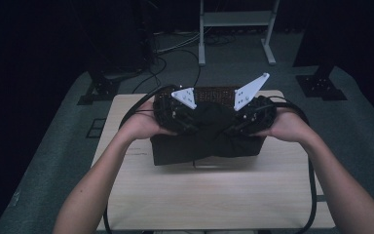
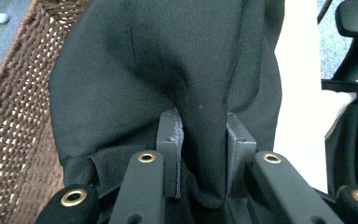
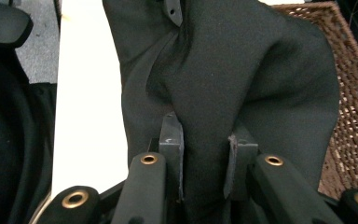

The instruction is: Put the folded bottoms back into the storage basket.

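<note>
On the left of the tabletop (image 1: 126, 195), the left gripper (image 1: 187, 121) has its jaws clenched on a fold of the black garment (image 1: 209, 139); its own view shows the cloth bunched between the two pads. One garment, as far as I can count, hangs raised at the middle with its lower part draped on the wood. Behind it sits one brown woven basket (image 1: 214, 91). Over to the right, the right gripper (image 1: 241, 124) pinches another fold of the same cloth. So the grasp looks done and the lift begun; carrying the garment wherever it is meant to go seems left.
</note>
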The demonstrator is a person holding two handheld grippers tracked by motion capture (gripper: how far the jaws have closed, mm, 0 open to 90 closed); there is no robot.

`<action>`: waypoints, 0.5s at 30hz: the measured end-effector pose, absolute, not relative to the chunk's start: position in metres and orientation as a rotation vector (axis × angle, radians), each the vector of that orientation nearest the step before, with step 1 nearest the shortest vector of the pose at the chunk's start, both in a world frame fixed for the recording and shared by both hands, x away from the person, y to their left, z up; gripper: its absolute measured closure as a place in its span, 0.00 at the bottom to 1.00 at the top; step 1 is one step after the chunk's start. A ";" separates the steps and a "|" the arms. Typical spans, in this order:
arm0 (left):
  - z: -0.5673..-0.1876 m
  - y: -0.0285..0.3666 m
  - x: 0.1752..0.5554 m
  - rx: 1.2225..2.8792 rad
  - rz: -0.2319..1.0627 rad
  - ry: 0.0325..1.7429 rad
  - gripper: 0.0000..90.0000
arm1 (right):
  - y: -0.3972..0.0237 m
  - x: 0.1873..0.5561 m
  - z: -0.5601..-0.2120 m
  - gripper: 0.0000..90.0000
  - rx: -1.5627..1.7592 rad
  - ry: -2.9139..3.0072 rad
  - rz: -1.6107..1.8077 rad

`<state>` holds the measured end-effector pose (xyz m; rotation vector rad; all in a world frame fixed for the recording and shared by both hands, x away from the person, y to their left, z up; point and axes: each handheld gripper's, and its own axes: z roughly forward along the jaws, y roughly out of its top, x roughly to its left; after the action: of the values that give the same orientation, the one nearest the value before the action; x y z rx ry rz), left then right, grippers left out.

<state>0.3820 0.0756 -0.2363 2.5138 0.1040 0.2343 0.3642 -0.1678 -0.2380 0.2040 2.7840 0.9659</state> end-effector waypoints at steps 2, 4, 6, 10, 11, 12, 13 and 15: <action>-0.233 0.074 0.386 2.515 0.236 0.106 0.80 | -0.169 0.368 -0.236 0.80 0.206 2.777 0.971; -0.230 0.073 0.389 2.517 0.241 0.106 0.80 | -0.171 0.370 -0.233 0.80 0.216 2.774 0.977; -0.226 0.072 0.392 2.517 0.244 0.105 0.80 | -0.172 0.373 -0.230 0.80 0.219 2.768 0.982; -0.218 0.072 0.399 2.516 0.248 0.105 0.80 | -0.173 0.379 -0.222 0.80 0.219 2.759 0.985; -0.217 0.072 0.400 2.516 0.243 0.105 0.81 | -0.173 0.381 -0.220 0.80 0.219 2.758 0.983; -0.215 0.072 0.403 2.515 0.249 0.111 0.81 | -0.173 0.382 -0.219 0.80 0.221 2.758 0.981; -0.214 0.072 0.404 2.515 0.257 0.110 0.81 | -0.172 0.384 -0.217 0.80 0.221 2.755 0.978; -0.210 0.072 0.408 2.514 0.263 0.107 0.81 | -0.172 0.387 -0.214 0.80 0.220 2.749 0.982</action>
<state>0.4075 0.0724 -0.2105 2.5137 0.1075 0.2633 0.3871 -0.1720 -0.2135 0.2197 2.7492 0.9824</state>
